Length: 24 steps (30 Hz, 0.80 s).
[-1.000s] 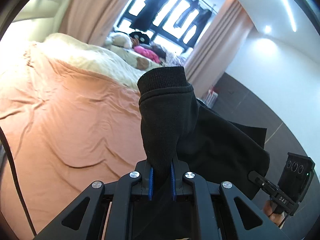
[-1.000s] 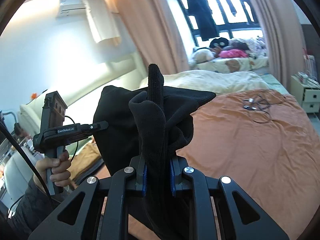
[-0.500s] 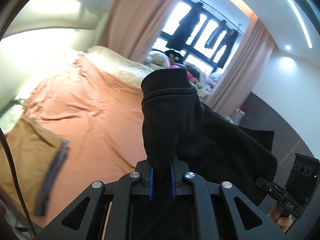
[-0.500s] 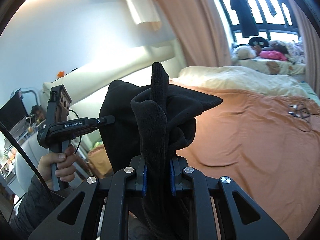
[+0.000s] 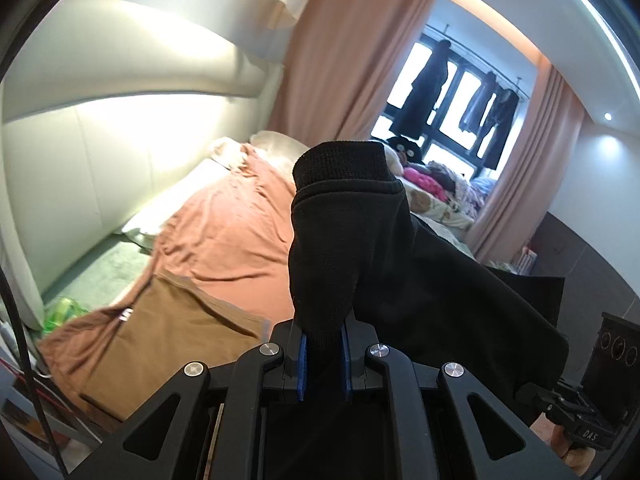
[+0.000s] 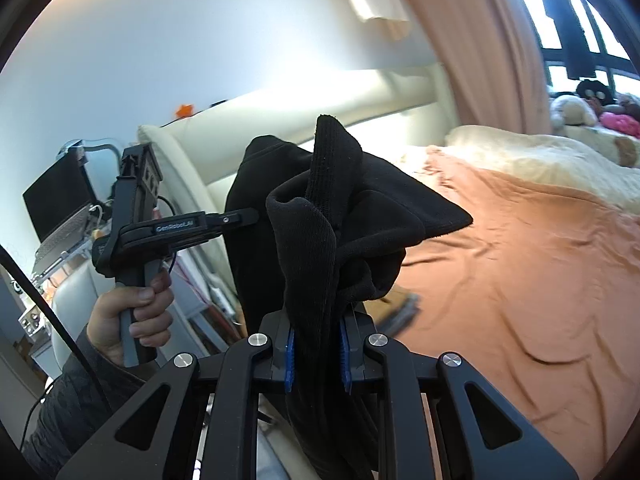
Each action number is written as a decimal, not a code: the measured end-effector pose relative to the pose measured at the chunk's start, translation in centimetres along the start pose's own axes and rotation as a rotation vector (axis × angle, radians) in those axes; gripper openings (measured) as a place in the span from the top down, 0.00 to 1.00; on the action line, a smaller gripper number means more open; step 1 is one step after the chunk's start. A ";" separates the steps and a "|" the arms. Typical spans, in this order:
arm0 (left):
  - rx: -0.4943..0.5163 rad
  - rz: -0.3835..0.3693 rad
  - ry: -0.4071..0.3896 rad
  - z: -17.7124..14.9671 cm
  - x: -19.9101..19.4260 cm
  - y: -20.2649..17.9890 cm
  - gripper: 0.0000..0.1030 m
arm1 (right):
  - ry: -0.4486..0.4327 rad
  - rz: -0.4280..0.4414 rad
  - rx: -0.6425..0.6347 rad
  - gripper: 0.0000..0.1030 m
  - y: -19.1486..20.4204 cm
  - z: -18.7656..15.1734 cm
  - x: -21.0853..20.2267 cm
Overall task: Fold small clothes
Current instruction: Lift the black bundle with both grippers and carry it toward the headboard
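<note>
A black garment with ribbed cuffs (image 5: 344, 240) hangs in the air between both grippers, above the bed. My left gripper (image 5: 323, 354) is shut on one ribbed end of it. My right gripper (image 6: 316, 354) is shut on another bunched part of the same black garment (image 6: 320, 216). The left gripper also shows from the side in the right wrist view (image 6: 244, 216), its tip against the cloth. A brown folded garment (image 5: 168, 332) lies on the near corner of the bed.
The bed has an orange sheet (image 5: 232, 232) and a cream quilt (image 6: 532, 152) at its far end. A padded cream headboard (image 5: 100, 148) runs along the left. A laptop (image 6: 60, 204) stands on a rack beside the bed. Curtains (image 5: 352, 60) frame the window.
Both grippers have swung to the left with the black garment held between them. The headboard, the brown folded garment and the laptop have come into view.
</note>
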<state>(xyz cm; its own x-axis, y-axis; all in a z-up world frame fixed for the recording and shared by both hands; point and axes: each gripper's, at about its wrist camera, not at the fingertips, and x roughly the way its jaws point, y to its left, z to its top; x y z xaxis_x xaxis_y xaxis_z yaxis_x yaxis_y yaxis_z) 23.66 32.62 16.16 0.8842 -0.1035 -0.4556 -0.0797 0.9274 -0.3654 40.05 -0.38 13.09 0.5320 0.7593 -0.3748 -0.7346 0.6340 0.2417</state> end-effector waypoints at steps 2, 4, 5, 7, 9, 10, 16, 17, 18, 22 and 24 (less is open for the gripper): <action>-0.003 0.027 -0.015 0.7 -0.7 1.6 0.87 | -0.002 0.032 -0.004 0.87 0.2 0.0 1.3; -0.012 0.055 -0.030 1.3 -1.5 3.3 0.87 | 0.000 0.054 -0.011 0.87 0.2 0.0 2.5; -0.015 0.066 -0.035 1.5 -1.7 4.1 0.87 | 0.004 0.066 -0.013 0.87 0.3 -0.2 3.2; -0.030 0.084 -0.042 1.9 -2.1 5.9 0.87 | 0.015 0.095 -0.013 0.87 0.2 -0.4 4.6; -0.048 0.106 -0.049 2.2 -2.4 7.5 0.88 | 0.034 0.122 -0.012 0.87 -0.1 -0.5 6.1; -0.058 0.119 -0.053 2.3 -2.5 8.2 0.88 | 0.043 0.129 -0.014 0.87 0.0 -0.8 6.7; -0.072 0.208 -0.035 2.2 -1.0 11.2 0.88 | 0.088 0.157 -0.039 0.87 -1.9 -1.5 10.4; -0.070 0.226 -0.026 2.2 -0.1 11.7 0.88 | 0.102 0.163 -0.026 0.87 -2.6 -1.7 11.0; -0.072 0.239 -0.017 2.1 0.7 12.0 0.88 | 0.122 0.171 -0.007 0.87 -3.9 -2.1 11.8; -0.094 0.280 0.026 1.6 4.2 14.3 0.88 | 0.185 0.179 0.033 0.87 -8.0 -3.6 14.0; -0.119 0.299 0.049 1.2 6.4 15.7 0.88 | 0.200 0.180 0.056 0.87 -10.8 -3.9 14.8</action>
<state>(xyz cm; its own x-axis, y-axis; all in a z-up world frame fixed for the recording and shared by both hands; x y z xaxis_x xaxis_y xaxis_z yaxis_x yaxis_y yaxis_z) 28.65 46.89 8.45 0.7905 0.1478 -0.5944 -0.3886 0.8711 -0.3002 54.19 3.44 1.51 0.2973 0.8197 -0.4896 -0.7820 0.5032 0.3677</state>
